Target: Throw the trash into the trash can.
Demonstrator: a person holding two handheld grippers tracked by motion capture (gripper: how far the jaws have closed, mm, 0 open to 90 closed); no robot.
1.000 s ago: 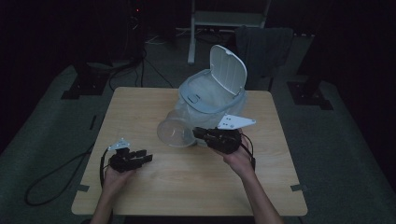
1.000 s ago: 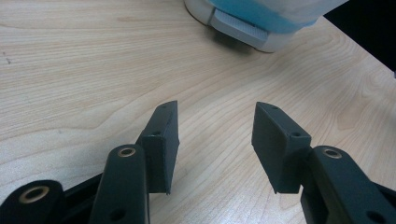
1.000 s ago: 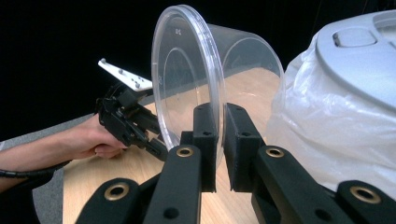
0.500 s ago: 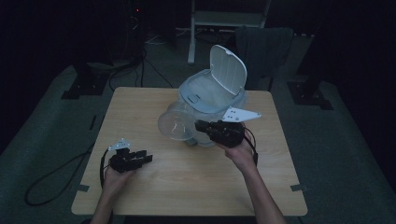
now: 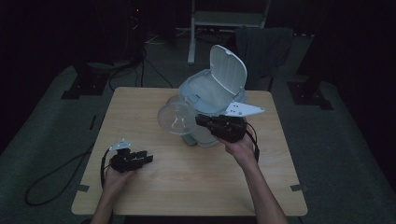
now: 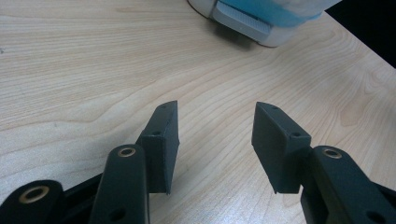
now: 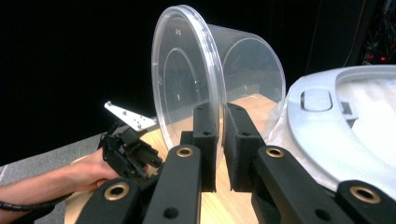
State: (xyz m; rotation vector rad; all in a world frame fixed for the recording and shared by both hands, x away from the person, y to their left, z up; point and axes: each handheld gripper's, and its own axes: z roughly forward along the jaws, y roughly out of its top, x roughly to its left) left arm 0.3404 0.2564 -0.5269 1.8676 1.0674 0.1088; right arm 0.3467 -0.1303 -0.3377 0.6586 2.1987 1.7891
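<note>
My right gripper [image 5: 200,120] is shut on the rim of a clear round plastic container [image 5: 176,117], held off the table and tipped on its side. In the right gripper view the jaws [image 7: 217,109] pinch the container's [image 7: 187,74] wide flat end. It hangs just left of a white bin [image 5: 205,93] whose lid [image 5: 228,70] stands open. My left gripper [image 5: 148,158] rests open on the table's front left. Between its fingers [image 6: 215,109] there is only bare wood.
The wooden table [image 5: 196,186] has free room across its front and right. The bin's base [image 6: 261,18] lies ahead of the left gripper. Dark floor with cables and stands surrounds the table. The left hand and its gripper [image 7: 128,149] appear beyond the container.
My right gripper has lifted the clear container up and back, closer to the open bin. The left gripper has stayed put.
</note>
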